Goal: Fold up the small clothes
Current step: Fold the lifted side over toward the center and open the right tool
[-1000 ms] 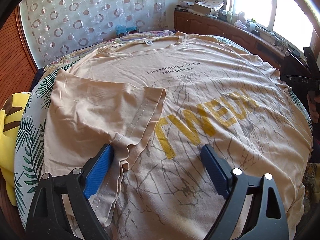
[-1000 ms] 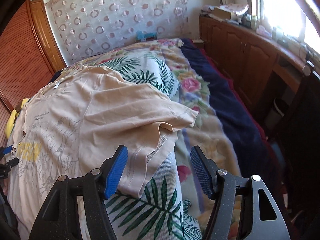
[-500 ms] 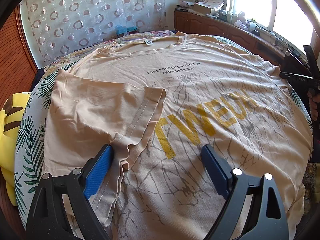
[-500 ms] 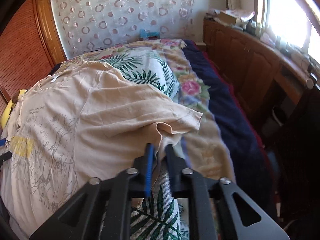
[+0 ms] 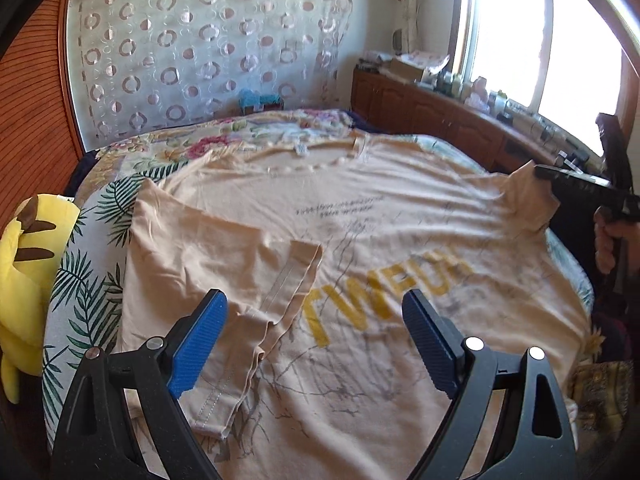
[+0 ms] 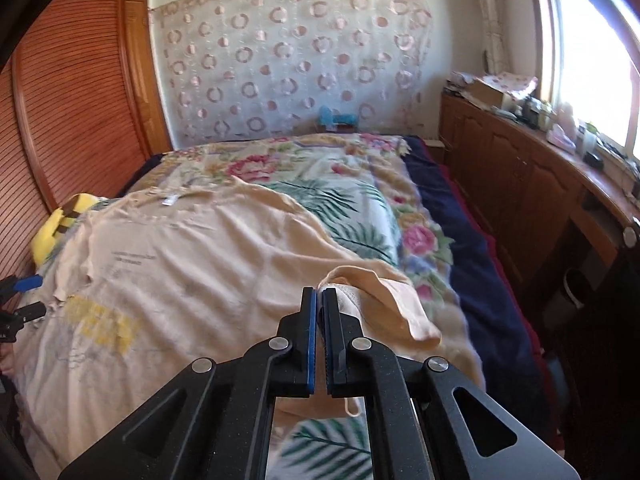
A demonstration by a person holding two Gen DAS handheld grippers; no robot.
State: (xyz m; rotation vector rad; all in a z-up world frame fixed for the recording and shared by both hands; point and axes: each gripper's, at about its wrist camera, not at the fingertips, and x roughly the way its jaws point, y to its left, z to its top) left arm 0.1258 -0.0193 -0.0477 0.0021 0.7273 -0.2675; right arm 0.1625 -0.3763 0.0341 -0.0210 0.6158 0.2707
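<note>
We see a soft beige cotton T-shirt (image 5: 400, 248) with cracked grey line art and blocky yellow letters spread front-up across a bed covered by a floral and palm-leaf printed bedspread (image 6: 352, 204). Its left sleeve (image 5: 224, 264) lies folded inward over the chest, the stitched hem showing as a pale double line. Our left gripper (image 5: 316, 340), black with ribbed blue pads, hovers above the shirt with its jaws standing wide and nothing between them. Our right gripper (image 6: 319, 312) has its jaws pinched nearly together on the right sleeve (image 6: 384, 300), whose thin fabric bunches up and droops over the right finger in a rounded fold, raised off the bedspread. A plump yellow plush toy (image 5: 24, 280) with brown stripes sits at the bed's left edge. Behind the bed hangs a sheer curtain (image 6: 296, 64) patterned with rings, and a carved wooden cabinet (image 6: 520, 176) runs under the bright window.
</note>
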